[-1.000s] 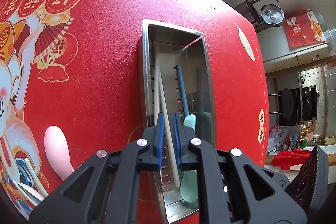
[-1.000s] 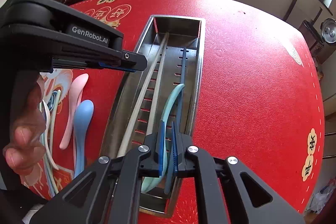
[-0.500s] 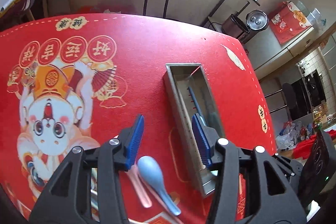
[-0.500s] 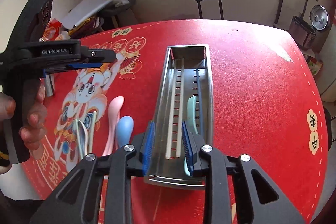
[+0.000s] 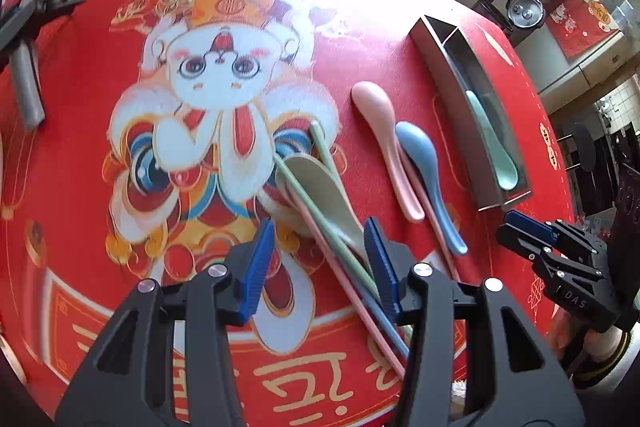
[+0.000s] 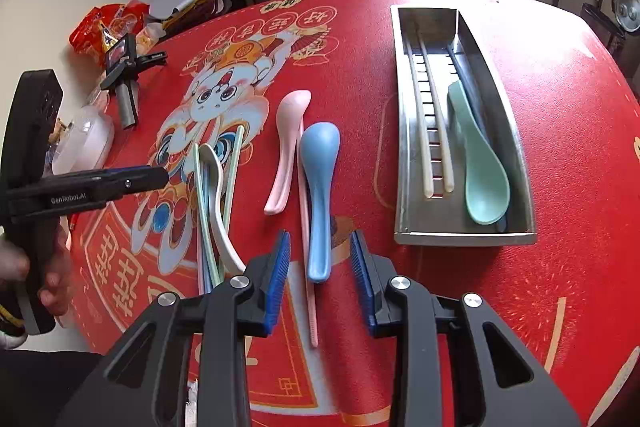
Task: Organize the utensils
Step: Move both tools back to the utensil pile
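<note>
Bare red tablecloth (image 6: 560,131) right of tray (image 6: 520,163)

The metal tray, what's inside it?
Inside the metal tray: two cream chopsticks and a mint green spoon. Something dark lies under the spoon, mostly covered.

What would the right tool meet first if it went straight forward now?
Probably the blue spoon: its handle end lies between the open right tool fingers. Height above the table is unclear.

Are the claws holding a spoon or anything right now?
No, nothing is held. The left claw is open above the cream spoon, and the right claw is open around the blue spoon's handle without gripping it.
</note>
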A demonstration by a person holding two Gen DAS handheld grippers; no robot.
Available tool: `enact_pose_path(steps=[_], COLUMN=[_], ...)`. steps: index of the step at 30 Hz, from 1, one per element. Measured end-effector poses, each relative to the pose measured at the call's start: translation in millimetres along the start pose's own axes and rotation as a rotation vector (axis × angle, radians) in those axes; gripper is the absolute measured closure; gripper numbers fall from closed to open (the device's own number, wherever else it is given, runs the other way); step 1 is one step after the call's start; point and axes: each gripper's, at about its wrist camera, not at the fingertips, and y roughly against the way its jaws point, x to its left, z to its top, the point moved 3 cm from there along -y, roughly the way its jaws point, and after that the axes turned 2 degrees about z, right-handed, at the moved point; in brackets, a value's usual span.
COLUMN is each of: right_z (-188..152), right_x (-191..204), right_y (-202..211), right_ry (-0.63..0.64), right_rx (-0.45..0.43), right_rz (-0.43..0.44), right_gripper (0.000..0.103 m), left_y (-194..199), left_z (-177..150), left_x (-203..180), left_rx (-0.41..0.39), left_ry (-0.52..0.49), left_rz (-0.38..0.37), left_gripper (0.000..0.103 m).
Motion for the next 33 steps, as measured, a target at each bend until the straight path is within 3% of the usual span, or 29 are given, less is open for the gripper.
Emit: enact_pose_path(steps=[6, 14, 16, 25, 33], right_z=[-4, 4, 8, 16, 12], right_x=[19, 55, 64, 82, 84], right_y=[-15, -46, -54, -80, -86], right_ry=[0.073, 0.197, 0.221, 0.253, 0.221], right_rx=[0.041, 0.107, 0.119, 0.186, 0.217], right_rz=[0.009, 0.043, 0.056, 0.110, 0.178], right_gripper=[0.072, 0.072, 0.072, 0.073, 0.093], left_y=[-18, -20, -21, -26, -37], left_z=[-29, -34, -36, -40, -38], left_x=[9, 17, 22, 25, 8], left_rx=[0.033, 0.037, 0.042, 0.066, 0.094], left_ry=[0.067, 0.079, 0.092, 0.096, 0.060], left_rz=[-0.018, -0.012, -0.016, -0.051, -0.082], left_gripper=[0.062, 0.065, 0.070, 0.071, 0.071])
